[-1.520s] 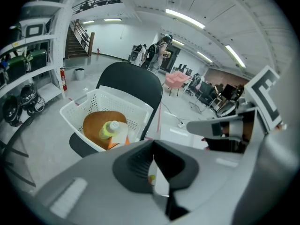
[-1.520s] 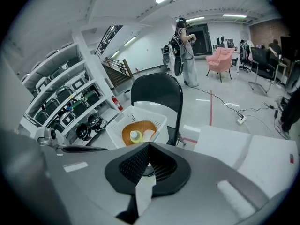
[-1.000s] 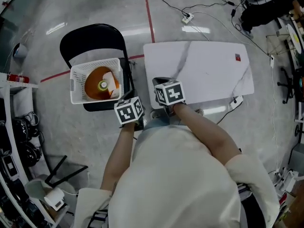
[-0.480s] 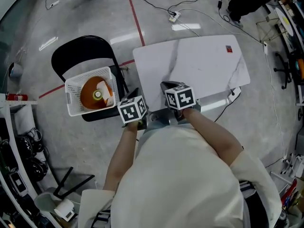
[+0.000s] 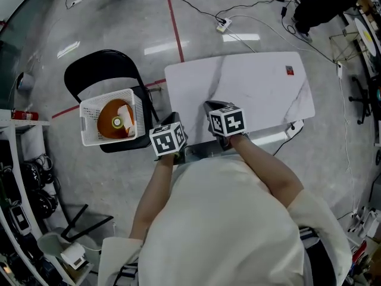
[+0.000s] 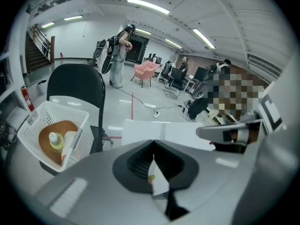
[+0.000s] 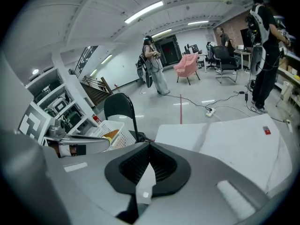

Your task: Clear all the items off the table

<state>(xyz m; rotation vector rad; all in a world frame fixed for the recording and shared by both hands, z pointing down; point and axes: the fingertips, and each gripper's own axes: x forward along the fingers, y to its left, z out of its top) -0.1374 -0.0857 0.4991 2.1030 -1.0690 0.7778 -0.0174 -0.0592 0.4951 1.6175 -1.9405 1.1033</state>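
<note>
Table [image 5: 262,88] just ahead of left gripper [image 5: 173,120] and right gripper [image 5: 210,106]

glossy marble-look table [image 5: 250,82]; white plastic mesh basket [image 5: 89,121].

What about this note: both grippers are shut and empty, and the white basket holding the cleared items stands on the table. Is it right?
Not quite. The white basket stands on the seat of the black chair beside the table, not on the table; the head view shows it. The left gripper and the right gripper are indeed shut and empty.
</note>
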